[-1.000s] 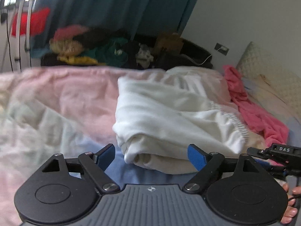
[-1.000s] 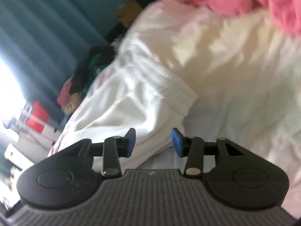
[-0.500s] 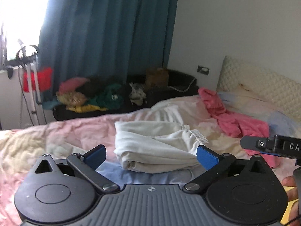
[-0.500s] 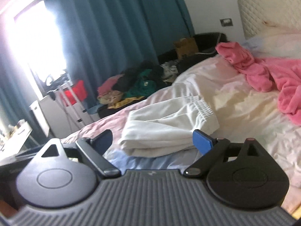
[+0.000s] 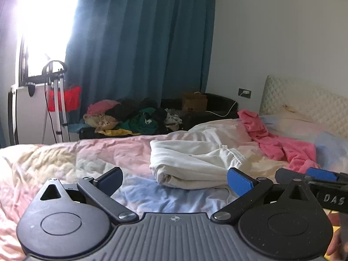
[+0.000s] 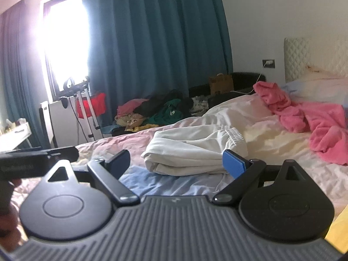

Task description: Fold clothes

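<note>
A folded white garment (image 5: 191, 165) with an elastic waistband lies on the bed; it also shows in the right wrist view (image 6: 193, 152). My left gripper (image 5: 175, 182) is open and empty, held back from the garment above the bedspread. My right gripper (image 6: 177, 163) is open and empty, also short of the garment. The right gripper's tip shows at the right edge of the left wrist view (image 5: 315, 176). A crumpled pink garment (image 5: 278, 143) lies to the right near the pillows, also in the right wrist view (image 6: 311, 117).
The bed (image 5: 65, 158) has a pink, white and blue cover. A pile of mixed clothes (image 5: 130, 117) sits beyond its far edge under the teal curtain (image 5: 141, 43). A quilted headboard (image 5: 304, 102) is at right. A stand (image 5: 54, 100) is by the window.
Both grippers have pulled back and up from the white garment, and the right one opened wide. The folded garment stays on the bed.
</note>
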`<state>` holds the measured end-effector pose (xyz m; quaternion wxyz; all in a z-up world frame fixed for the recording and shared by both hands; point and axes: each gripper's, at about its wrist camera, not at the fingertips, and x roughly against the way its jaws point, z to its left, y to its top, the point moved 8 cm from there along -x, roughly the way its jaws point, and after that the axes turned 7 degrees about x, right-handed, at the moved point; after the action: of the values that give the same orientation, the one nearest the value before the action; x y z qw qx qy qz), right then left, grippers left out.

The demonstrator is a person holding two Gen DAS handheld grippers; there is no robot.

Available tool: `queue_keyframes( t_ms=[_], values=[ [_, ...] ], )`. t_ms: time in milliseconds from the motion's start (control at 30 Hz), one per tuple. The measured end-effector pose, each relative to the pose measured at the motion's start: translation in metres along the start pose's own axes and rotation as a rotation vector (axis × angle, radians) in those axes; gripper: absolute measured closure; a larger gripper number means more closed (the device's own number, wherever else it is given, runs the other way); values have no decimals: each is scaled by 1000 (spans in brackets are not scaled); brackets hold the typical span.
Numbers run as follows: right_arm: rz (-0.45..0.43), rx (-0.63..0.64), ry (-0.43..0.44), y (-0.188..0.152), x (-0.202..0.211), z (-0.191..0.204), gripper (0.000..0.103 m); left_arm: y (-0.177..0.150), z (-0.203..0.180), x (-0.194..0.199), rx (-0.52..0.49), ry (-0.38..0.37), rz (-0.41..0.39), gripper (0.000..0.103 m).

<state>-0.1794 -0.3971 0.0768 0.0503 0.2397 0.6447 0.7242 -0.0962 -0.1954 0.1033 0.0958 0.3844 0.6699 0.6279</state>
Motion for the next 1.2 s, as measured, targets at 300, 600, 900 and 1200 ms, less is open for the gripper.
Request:
queue_keyframes(
  t_ms=[300,600,900,1200],
  values=[
    [28,-9,-27,-17,-34,5,10,-8,28,-29,31,25,3,0],
    [49,11,-48,-36,-61,16,10,-11,51,-48,37,53,-8,0],
    [39,46,-69,-45,-68,21,10,-20,52,-58,10,74,2,0],
    [66,70,-54,-49,-76,26,10,-22,56,-57,13,105,0,0]
  ],
)
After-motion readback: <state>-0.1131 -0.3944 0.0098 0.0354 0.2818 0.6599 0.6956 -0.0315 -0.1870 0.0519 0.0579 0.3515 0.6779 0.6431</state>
